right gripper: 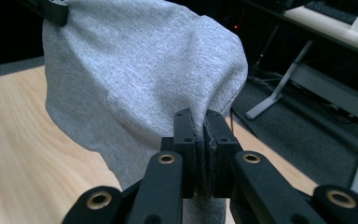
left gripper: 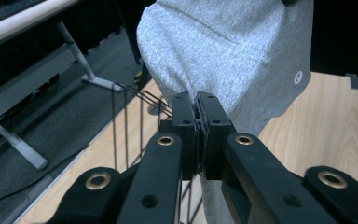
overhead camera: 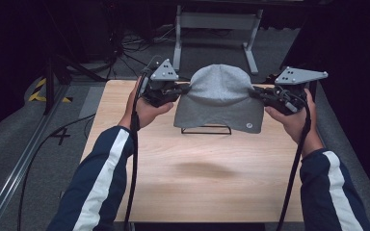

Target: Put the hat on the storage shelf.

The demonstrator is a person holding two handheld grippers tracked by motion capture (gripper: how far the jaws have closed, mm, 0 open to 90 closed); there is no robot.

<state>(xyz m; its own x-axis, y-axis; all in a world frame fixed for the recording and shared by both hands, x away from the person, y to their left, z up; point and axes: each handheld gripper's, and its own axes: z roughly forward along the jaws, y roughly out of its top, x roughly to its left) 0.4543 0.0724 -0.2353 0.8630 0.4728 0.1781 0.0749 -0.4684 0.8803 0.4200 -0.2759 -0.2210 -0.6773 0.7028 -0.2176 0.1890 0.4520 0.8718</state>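
From the high view, the left tongs [overhead camera: 182, 89] and right tongs [overhead camera: 256, 93] each pinch one side of a grey hat [overhead camera: 220, 98], stretched between them above a wire stand [overhead camera: 206, 130] on the table [overhead camera: 197, 178]. In the left gripper view the jaws clench the hat's [left gripper: 223, 56] edge. The right gripper view shows the same clamp on the hat [right gripper: 140, 74]. The step looks like carrying the hat over the stand; next it must be lowered evenly, both sides level.
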